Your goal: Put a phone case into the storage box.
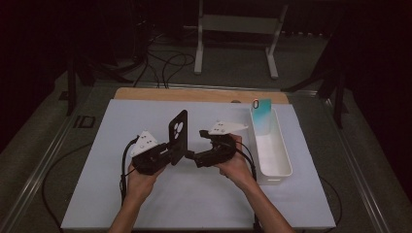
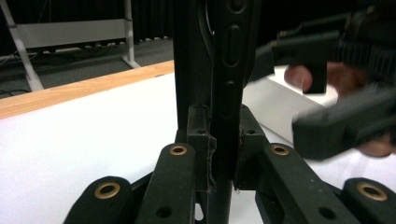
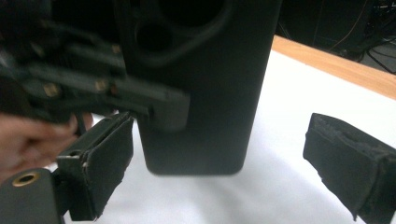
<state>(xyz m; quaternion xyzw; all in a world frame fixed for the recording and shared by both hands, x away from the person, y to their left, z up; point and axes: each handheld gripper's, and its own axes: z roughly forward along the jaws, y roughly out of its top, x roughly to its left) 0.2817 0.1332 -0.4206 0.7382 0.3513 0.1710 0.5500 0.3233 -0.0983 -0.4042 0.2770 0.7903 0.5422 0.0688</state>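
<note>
A black phone case with a camera cut-out stands upright over the white mat, and my left gripper is shut on its lower edge. In the left gripper view the case rises edge-on between the pressed pads of the left gripper. My right gripper is just right of the case's bottom, open. In the right gripper view its pads stand wide apart, with the case's lower end a little ahead of the gap and untouched.
A long white bin lies at the right of the mat, with a teal phone case leaning at its far end. A wooden table edge runs behind the mat. Cables trail off both grippers.
</note>
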